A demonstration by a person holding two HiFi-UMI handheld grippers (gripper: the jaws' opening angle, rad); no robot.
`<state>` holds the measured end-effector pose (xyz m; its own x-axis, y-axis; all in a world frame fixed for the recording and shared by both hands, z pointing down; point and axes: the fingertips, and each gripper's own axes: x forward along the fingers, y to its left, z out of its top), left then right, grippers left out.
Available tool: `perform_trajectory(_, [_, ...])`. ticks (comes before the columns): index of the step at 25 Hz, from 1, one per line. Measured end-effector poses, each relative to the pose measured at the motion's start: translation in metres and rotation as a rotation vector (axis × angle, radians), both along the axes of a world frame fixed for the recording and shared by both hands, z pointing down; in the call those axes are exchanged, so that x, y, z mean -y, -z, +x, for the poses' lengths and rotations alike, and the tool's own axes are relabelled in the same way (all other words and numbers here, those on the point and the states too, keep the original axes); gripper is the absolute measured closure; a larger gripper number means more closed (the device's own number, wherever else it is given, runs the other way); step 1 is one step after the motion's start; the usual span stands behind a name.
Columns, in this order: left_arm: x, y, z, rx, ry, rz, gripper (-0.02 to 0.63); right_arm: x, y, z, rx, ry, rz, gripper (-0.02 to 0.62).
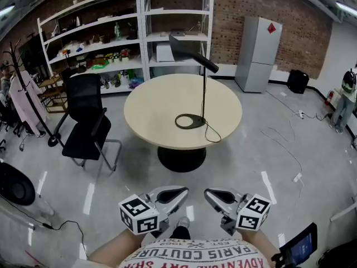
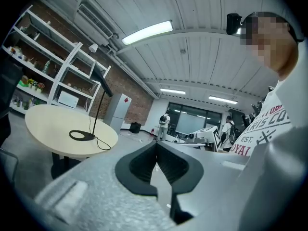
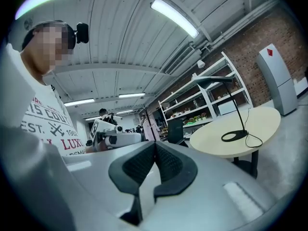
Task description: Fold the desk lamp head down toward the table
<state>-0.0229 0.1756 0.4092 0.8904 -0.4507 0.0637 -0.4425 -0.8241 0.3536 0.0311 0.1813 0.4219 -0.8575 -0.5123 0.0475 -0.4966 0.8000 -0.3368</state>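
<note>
The black desk lamp stands on the round beige table (image 1: 150, 113). It has a ring base (image 1: 190, 121), a thin upright stem (image 1: 204, 91) and a long head (image 1: 192, 54) slanting high over the table. Both grippers are low in the head view, close to my body and far short of the table. My left gripper (image 1: 185, 192) and right gripper (image 1: 206, 194) point at each other, both shut with nothing held. The left gripper view shows its shut gripper (image 2: 156, 146) with the lamp base (image 2: 82, 135) far off. The right gripper view shows its shut gripper (image 3: 155, 144) and the lamp head (image 3: 214, 81).
A black office chair (image 1: 86, 116) stands left of the table. White shelves (image 1: 111, 38) and a grey fridge (image 1: 257, 53) line the brick back wall. A coat rack (image 1: 25, 88) is at far left, cables (image 1: 284, 144) lie on the floor at right, and a person (image 1: 346, 94) stands at the right edge.
</note>
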Motion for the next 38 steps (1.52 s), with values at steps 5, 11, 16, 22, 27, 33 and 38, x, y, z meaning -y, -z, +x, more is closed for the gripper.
perform_trajectory(5, [0.095, 0.0, -0.004, 0.009, -0.017, -0.031, 0.606, 0.088, -0.001, -0.003, 0.014, -0.019, -0.035, 0.594])
perform_trajectory(11, [0.202, 0.006, -0.015, 0.003, -0.027, -0.032, 0.606, 0.189, 0.0, -0.006, 0.01, -0.06, -0.039, 0.594])
perform_trajectory(16, [0.263, 0.007, -0.029, 0.013, -0.037, 0.009, 0.606, 0.251, 0.003, -0.015, -0.006, -0.092, 0.0, 0.594])
perform_trajectory(22, [0.295, 0.007, -0.04, -0.006, -0.062, 0.046, 0.606, 0.284, 0.003, -0.011, -0.045, -0.142, 0.043, 0.594])
perform_trajectory(27, [0.316, -0.001, -0.036, -0.013, -0.064, 0.049, 0.606, 0.317, -0.01, 0.015, -0.069, -0.209, 0.055, 0.594])
perform_trajectory(33, [0.34, -0.001, -0.038, 0.002, -0.032, 0.053, 0.606, 0.356, -0.013, 0.032, -0.093, -0.235, 0.067, 0.592])
perform_trajectory(38, [0.366, 0.008, -0.039, -0.002, 0.011, 0.051, 0.606, 0.398, -0.006, 0.047, -0.138, -0.257, 0.099, 0.572])
